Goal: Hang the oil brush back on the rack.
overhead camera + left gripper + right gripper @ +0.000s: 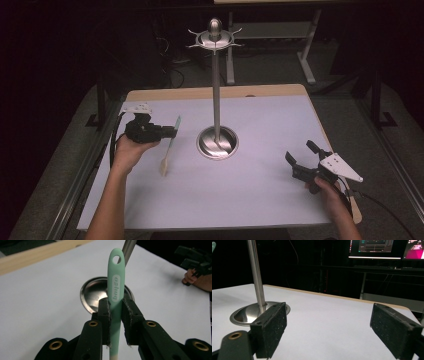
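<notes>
The high view looks forward and down from above the person's side, taking in the whole counter [260, 200] from some way off. The left gripper view sits close behind its own jaws, facing across the counter toward the metal stand [96, 293]. The right gripper view rides low and near the surface, looking level across it. All three share the stand's round base and pole.

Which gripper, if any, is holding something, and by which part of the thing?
The left gripper clamps the mint-green spatula on its handle, below the hanging hole. The right gripper stands open with nothing between its jaws.
</notes>
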